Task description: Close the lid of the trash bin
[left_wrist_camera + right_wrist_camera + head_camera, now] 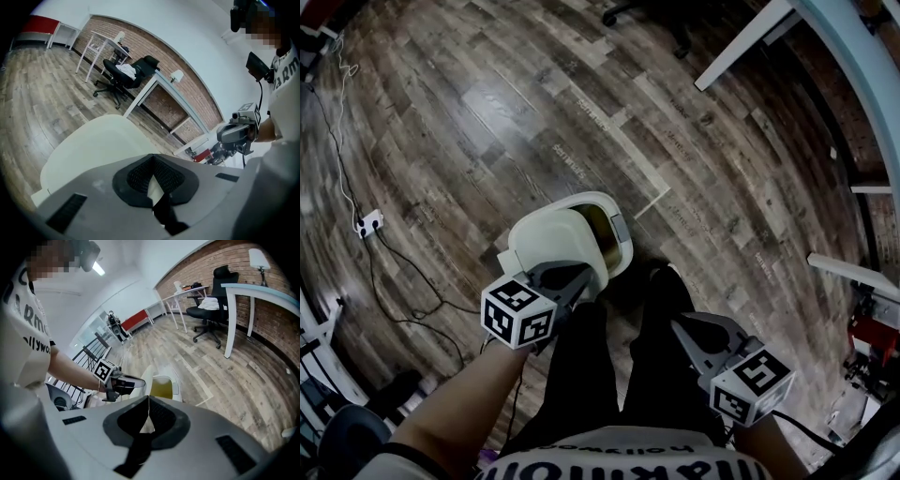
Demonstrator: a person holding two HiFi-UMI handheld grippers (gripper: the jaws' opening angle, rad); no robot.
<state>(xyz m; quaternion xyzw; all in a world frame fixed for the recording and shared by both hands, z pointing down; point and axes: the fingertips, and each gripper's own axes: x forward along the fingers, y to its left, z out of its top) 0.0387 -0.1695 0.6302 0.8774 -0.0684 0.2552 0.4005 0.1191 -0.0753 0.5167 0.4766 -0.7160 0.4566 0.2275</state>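
Observation:
The trash bin [619,246] stands on the wood floor just ahead of my feet. Its cream lid [553,239] is raised and tilted back toward me, and the yellowish inside [602,228] shows. My left gripper [579,283] is shut and empty, with its tips at the near side of the lid; whether they touch it I cannot tell. In the left gripper view the lid [89,143] fills the space right beyond the shut left gripper [152,163]. My right gripper [686,330] hangs shut and empty to the bin's right. From the right gripper [149,401] I see the bin [161,386].
A power strip [367,223] with trailing cables lies on the floor at the left. White desk legs [741,45] and a chair base [623,11] are at the far end. The person's black-clad legs [609,366] stand right behind the bin. Red equipment [872,333] sits at the right.

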